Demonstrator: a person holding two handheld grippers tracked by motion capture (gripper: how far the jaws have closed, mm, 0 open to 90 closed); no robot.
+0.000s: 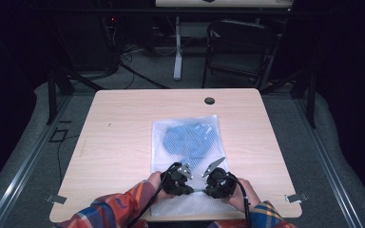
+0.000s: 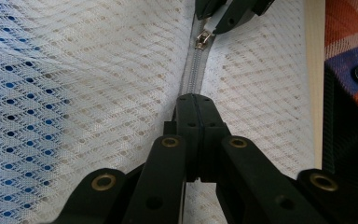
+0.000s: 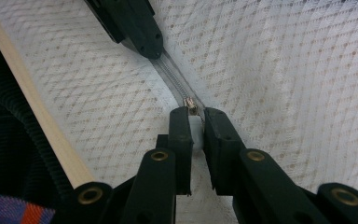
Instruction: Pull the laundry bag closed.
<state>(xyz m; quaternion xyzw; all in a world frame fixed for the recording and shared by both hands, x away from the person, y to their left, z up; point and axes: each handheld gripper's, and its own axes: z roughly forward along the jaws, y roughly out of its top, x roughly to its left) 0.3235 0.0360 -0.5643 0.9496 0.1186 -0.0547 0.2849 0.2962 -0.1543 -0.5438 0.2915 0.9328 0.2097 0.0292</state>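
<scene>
Your two hand-held grippers, left (image 1: 186, 176) and right (image 1: 208, 178), sit nose to nose on the mesh bag (image 1: 185, 142) at the near edge, with hardly a gap between them. To either side the desk (image 1: 119, 137) lies bare, so you can pass there; beyond the bag a round grommet hole (image 1: 209, 100) sits near the far edge.

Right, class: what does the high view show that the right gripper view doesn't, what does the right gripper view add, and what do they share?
High view: the whole table, a chair behind it, and blue cloth inside the bag.
Right gripper view: the zip close up, its slider, and the white tab pinched between the right gripper's fingers.
Both: the white mesh bag, with the left gripper and right gripper facing each other along its zip.
</scene>
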